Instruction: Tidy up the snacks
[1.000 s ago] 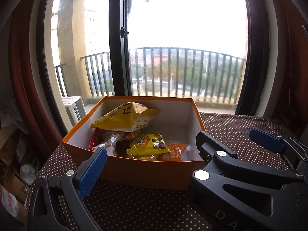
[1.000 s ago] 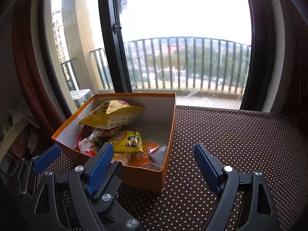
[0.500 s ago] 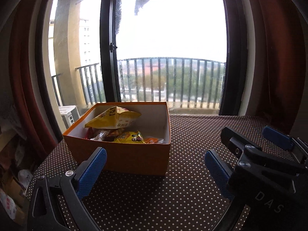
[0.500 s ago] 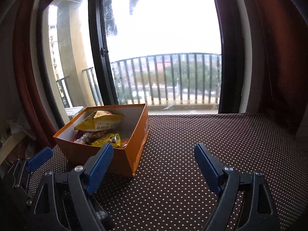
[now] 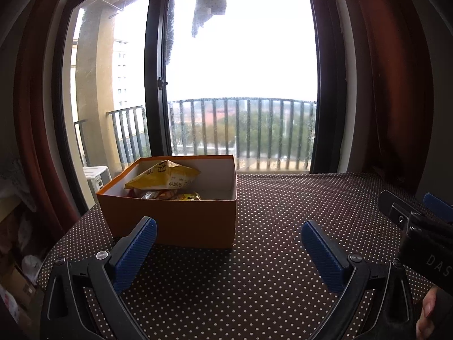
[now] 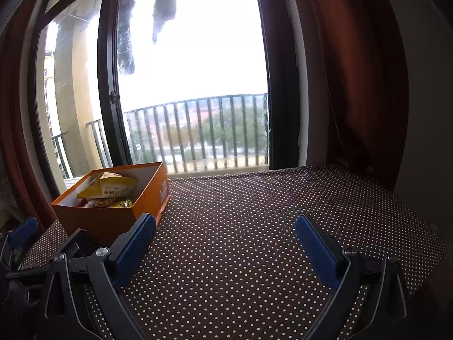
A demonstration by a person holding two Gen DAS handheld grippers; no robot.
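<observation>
Home: balcony window (image 5: 240,85), red curtains (image 5: 382,85), dotted tablecloth (image 5: 269,255).

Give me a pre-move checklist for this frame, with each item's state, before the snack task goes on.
1. Left tool open and holding nothing: ok.
2. Right tool open and holding nothing: ok.
3. Orange box upright on the dotted tablecloth: ok.
4. Snack packets, including the yellow bag, inside the box: ok.
5. Loose snacks on the visible cloth: none seen, ok.
6. Off-table area behind the tools: cannot tell.
</observation>
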